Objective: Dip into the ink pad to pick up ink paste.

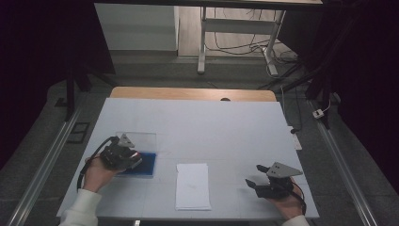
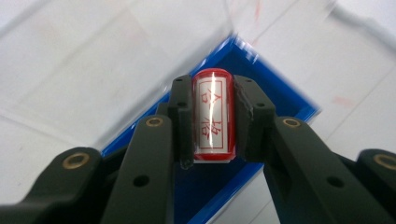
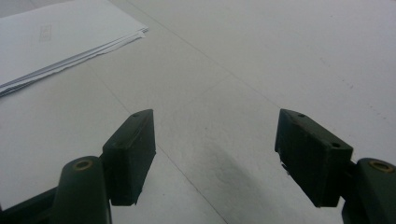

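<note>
Left tongs (image 2: 212,121) around red stamp (image 2: 212,119) over blue tray (image 2: 280,100).

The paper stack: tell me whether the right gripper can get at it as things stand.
Probably yes. The right gripper is open and holds nothing, and only bare table lies between it and the paper stack.

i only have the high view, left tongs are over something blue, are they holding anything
Observer: Yes, the left tongs are shut on a small red stamp with a white label.
Operator: what is the blue thing
Observer: A shallow blue tray; the stamp sits above its inside.
Operator: and the right tongs
Observer: The right tongs are open, nothing between them, with the paper stack ahead.
</note>
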The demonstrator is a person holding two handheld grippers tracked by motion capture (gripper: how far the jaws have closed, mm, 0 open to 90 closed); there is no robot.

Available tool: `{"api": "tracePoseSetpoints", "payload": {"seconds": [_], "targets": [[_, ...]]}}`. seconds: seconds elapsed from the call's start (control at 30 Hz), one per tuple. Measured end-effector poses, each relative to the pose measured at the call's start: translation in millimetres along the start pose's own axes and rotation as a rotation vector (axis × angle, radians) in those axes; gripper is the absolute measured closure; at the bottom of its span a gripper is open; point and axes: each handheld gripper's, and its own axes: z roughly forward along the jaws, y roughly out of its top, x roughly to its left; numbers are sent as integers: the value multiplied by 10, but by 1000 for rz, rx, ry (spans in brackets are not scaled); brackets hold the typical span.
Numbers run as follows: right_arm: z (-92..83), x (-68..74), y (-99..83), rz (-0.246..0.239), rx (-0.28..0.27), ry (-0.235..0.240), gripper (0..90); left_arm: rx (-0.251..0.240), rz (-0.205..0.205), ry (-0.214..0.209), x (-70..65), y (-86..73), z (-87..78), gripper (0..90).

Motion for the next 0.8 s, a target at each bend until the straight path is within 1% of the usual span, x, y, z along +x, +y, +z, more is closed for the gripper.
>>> {"api": "tracePoseSetpoints", "payload": {"seconds": [0.03, 0.1, 0.13, 0.17, 0.2, 0.3, 0.4, 0.43, 0.8], "targets": [[-5, -5, -1, 4, -3, 0, 283, -20, -8, -14, 5, 10, -48, 707], [0, -5, -5, 7, -12, 3, 283, -48, -8, -7, 0, 31, -149, 707], [-5, -6, -4, 3, -3, -1, 283, -57, -9, 2, -6, 38, -193, 707], [-4, -4, -6, 3, -2, -7, 283, -64, -8, 6, -9, 43, -232, 707], [0, -2, -9, 3, -8, -1, 283, -68, -5, 13, -20, 49, -282, 707], [-6, 3, -3, -2, 2, -8, 283, -61, 1, 17, -20, 52, -301, 706], [-4, 4, -6, -1, 3, -9, 284, -47, -3, 20, -6, 41, -288, 706], [-2, 1, -7, 2, 0, -3, 283, -29, -5, 25, 12, 25, -263, 706], [2, 1, -14, 2, 2, 1, 283, 17, -24, 37, 75, -38, -126, 705]]}}
